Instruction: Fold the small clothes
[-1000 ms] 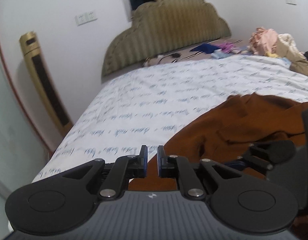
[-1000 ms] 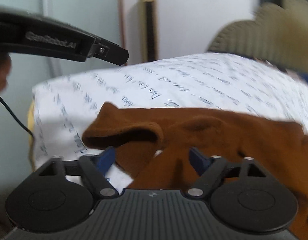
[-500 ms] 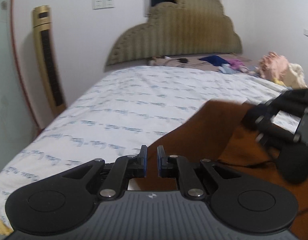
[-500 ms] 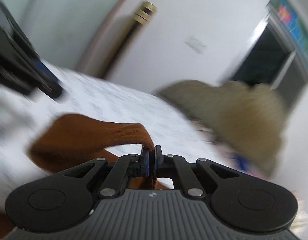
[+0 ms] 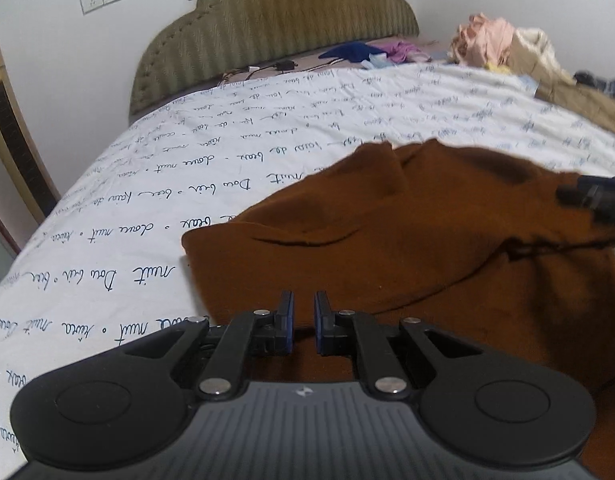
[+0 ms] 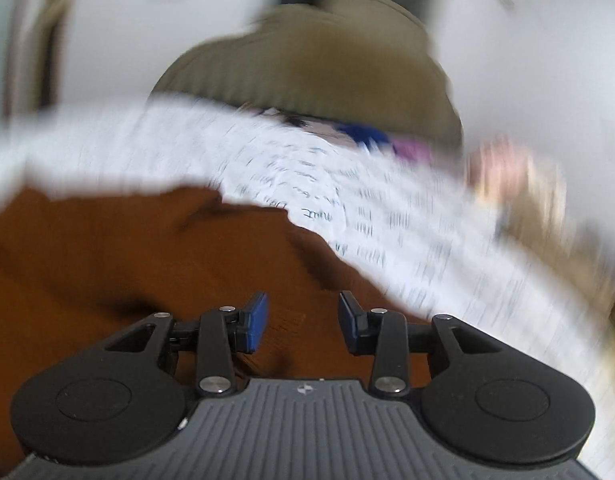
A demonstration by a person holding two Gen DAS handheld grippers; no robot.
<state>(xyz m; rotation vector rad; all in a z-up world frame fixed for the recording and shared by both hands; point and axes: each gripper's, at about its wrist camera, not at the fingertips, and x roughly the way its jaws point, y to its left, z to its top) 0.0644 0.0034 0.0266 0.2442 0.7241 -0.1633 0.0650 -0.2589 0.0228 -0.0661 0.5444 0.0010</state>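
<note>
One brown garment lies rumpled on the bed, a fold just laid across it.
Best to let the flap settle flat, edges matched, before either gripper pulls clear. On the bed's near side, the garment spreads under both: left gripper shut just above its near edge, nothing between the pads; right gripper over the cloth, jaws opening, nothing pinched.
</note>
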